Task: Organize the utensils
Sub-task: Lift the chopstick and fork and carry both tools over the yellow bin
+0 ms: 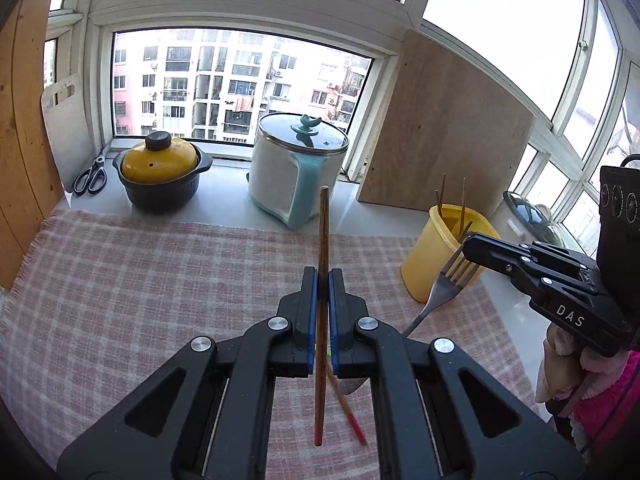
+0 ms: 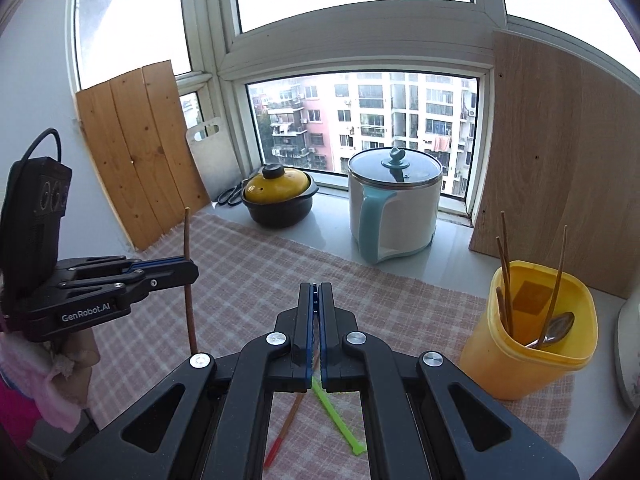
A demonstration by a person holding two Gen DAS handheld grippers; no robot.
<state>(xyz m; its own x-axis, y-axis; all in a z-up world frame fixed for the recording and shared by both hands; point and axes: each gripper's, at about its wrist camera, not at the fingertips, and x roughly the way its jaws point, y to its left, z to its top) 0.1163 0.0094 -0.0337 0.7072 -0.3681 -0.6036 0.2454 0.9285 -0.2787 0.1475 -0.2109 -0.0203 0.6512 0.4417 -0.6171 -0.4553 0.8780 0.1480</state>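
Left claw point(image 1: 322, 280) is clenched on a brown chopstick point(image 1: 323, 232), held upright above the checked cloth point(image 1: 160, 280) on the counter point(image 1: 224, 188). Right claw point(image 1: 466, 246) is clenched on a metal fork point(image 1: 438, 292), tines at the pads, handle slanting down toward the cloth. The yellow holder point(image 2: 528, 344) stands just beside it at the cloth's right edge, containing several chopsticks and a spoon point(image 2: 558, 328). A red-tipped chopstick point(image 2: 284, 428) and a green utensil point(image 2: 338, 420) lie crossed on the cloth below the claws.
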